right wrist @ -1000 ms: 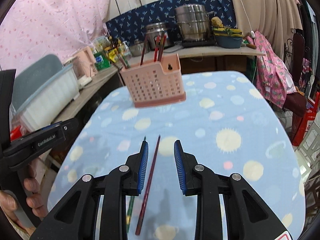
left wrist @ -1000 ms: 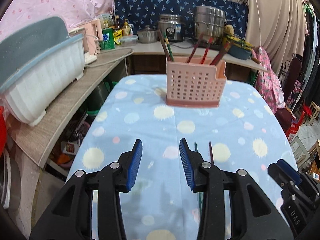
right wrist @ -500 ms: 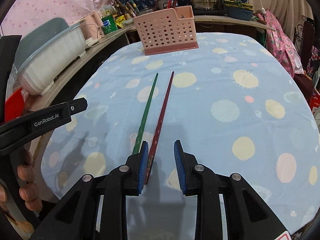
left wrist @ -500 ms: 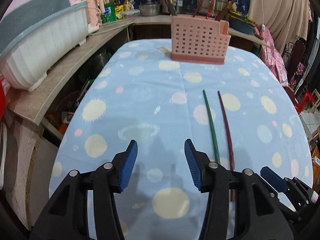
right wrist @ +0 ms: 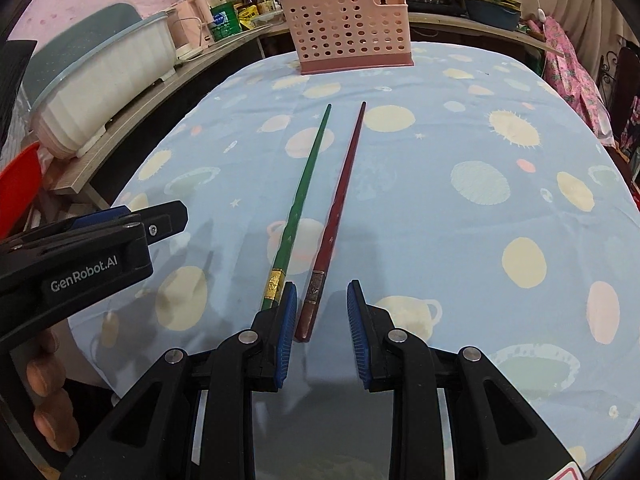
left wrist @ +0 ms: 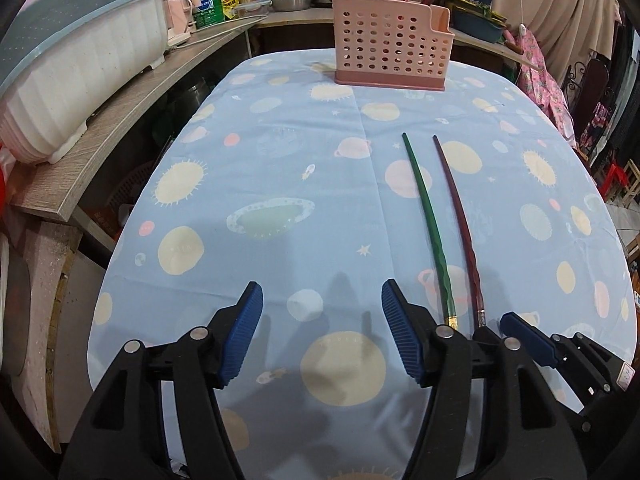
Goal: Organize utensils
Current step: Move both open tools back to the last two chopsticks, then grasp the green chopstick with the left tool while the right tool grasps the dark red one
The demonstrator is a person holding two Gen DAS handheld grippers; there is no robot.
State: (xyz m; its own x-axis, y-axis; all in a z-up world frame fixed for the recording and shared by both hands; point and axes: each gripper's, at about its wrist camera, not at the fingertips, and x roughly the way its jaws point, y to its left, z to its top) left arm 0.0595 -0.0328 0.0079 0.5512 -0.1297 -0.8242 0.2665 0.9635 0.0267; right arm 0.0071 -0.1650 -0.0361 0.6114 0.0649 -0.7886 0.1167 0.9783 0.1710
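1. Straddling the blunt end of the dark red chopstick (right wrist: 338, 216), the right hand-held gripper (right wrist: 322, 328) is spread, blue ribbed pads either side of the stick and not pressing it. Its left pad lies just beside the green chopstick (right wrist: 300, 200), near that stick's gold band.
2. Left hand-held gripper (left wrist: 322, 332): spread wide, nothing between the pads, low over the cloth to the left of both chopsticks. From the right wrist view its side reads "GenRobot.AI" in white on black; the person's fingers (right wrist: 44, 368) show below it.
3. Chopsticks: two long, slim, tapering sticks, lying side by side on the counter (left wrist: 280, 184), close but apart, thin tips pointing toward the far end. The green one has a gold patterned band near its blunt end; the red one has a duller, brownish band at the same spot.
4. Counter cloth: light blue, printed with pale yellow suns, planets, stars and a small rocket.
5. Pink utensil basket (left wrist: 390, 42): perforated plastic, upright at the far end of the counter, well apart from the two loose sticks. More chopsticks stand in it, red and dark ends poking above the rim.
6. Side shelf at left carries a white ribbed tub (left wrist: 80, 76) with a blue-grey rim. Behind it are bottles and a green-labelled container; the label text is too small to read.
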